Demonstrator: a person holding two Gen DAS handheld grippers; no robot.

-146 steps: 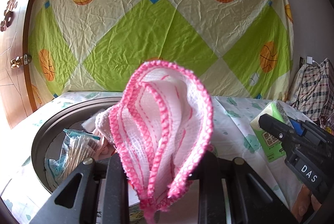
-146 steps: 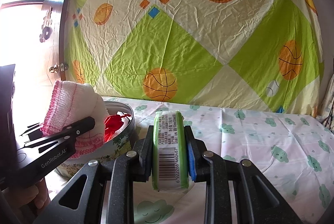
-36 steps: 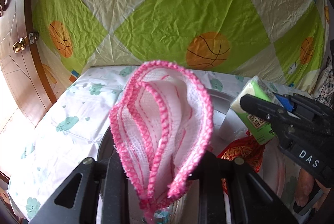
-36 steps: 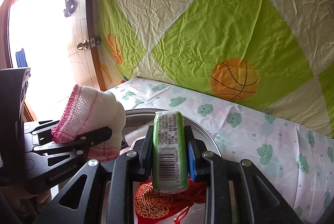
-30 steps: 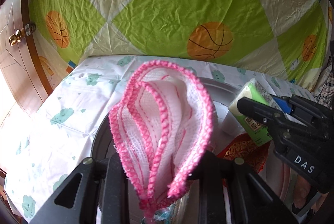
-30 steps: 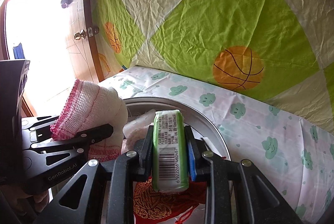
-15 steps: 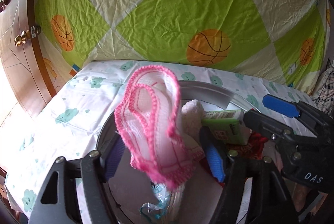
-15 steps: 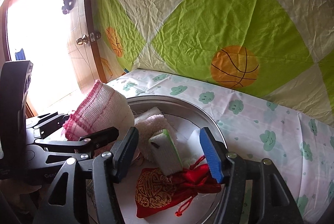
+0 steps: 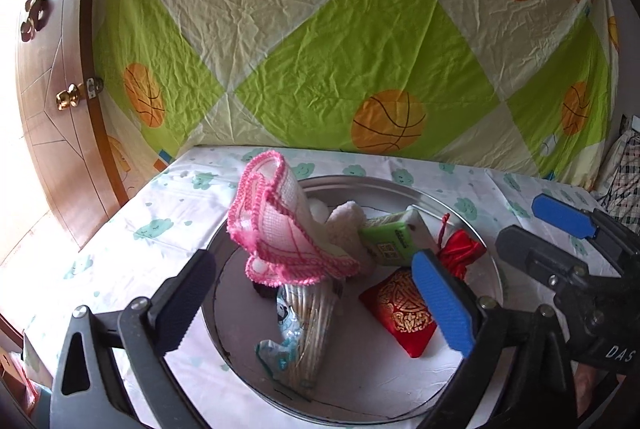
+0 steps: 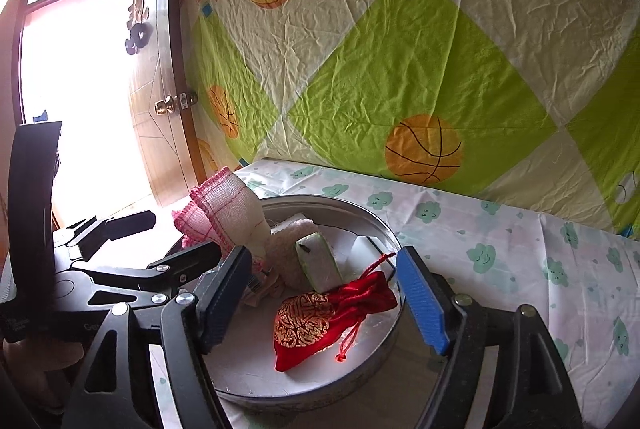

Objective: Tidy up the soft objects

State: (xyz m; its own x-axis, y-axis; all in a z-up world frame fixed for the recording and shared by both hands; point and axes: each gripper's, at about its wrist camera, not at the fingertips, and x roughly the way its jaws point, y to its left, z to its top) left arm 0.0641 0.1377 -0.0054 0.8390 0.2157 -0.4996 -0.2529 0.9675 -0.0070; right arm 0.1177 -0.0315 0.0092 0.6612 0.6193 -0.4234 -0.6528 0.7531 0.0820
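Note:
A round metal tin (image 9: 486,271) (image 10: 384,325) sits on the cloud-print cloth. In it lie a pink-edged white cloth (image 9: 280,229) (image 10: 228,213), a green tissue pack (image 9: 390,241) (image 10: 320,263), a fluffy white item (image 9: 348,225) (image 10: 286,257), a red embroidered pouch (image 9: 404,313) (image 10: 320,317) and a bag of cotton swabs (image 9: 304,325). My left gripper (image 9: 316,303) is open and empty above the tin's left side. My right gripper (image 10: 324,299) is open and empty above the tin, and it shows at the right of the left wrist view (image 9: 560,229).
A green and cream sheet with basketball prints (image 9: 360,49) hangs behind the table. A wooden door (image 9: 52,101) stands at the left. The cloud-print cloth (image 10: 520,249) stretches to the right of the tin. A plaid bag (image 9: 624,169) sits at far right.
Both grippers opened over the tin. The pink-edged cloth dropped from the left gripper and the green tissue pack from the right; both now rest in the tin. Both grippers have drawn back slightly.

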